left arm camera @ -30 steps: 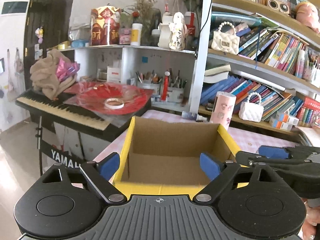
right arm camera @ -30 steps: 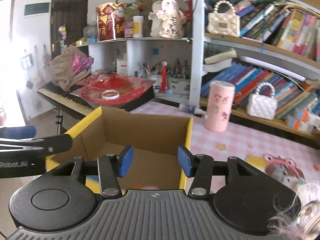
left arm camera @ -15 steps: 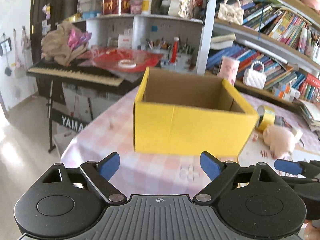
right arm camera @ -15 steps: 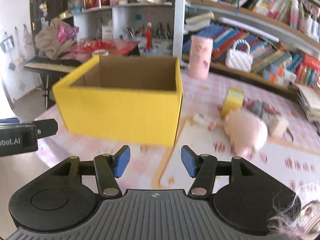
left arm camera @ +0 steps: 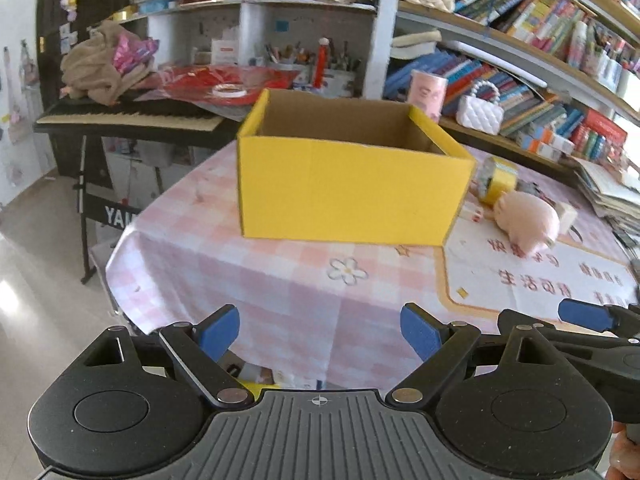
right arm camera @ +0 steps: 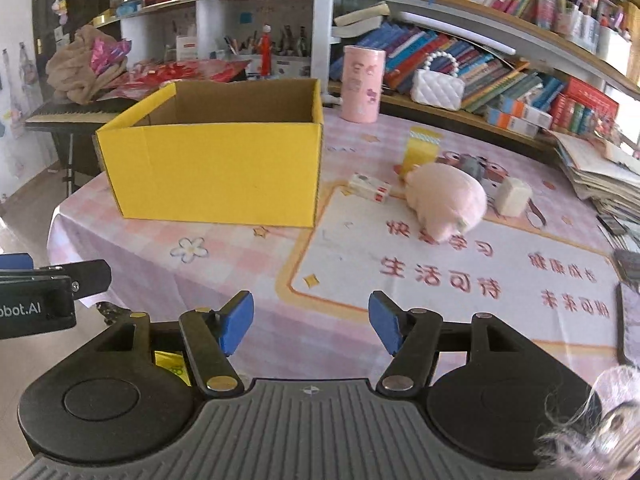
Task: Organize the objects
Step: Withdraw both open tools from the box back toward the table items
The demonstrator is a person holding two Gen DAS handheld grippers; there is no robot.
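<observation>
I see the yellow box (right arm camera: 212, 160) upper left on the tabletop (right arm camera: 360, 272), the pink plush (right arm camera: 446, 200) right of it. Both grippers (left gripper (left arm camera: 320, 334), right gripper (right arm camera: 311, 324)) hover empty over the near edge, fingers apart, the right's just widening.

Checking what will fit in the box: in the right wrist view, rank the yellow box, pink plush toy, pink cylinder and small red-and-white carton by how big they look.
1. yellow box
2. pink plush toy
3. pink cylinder, though it stands farther back, so its true rank against the plush is unsure
4. small red-and-white carton
</observation>
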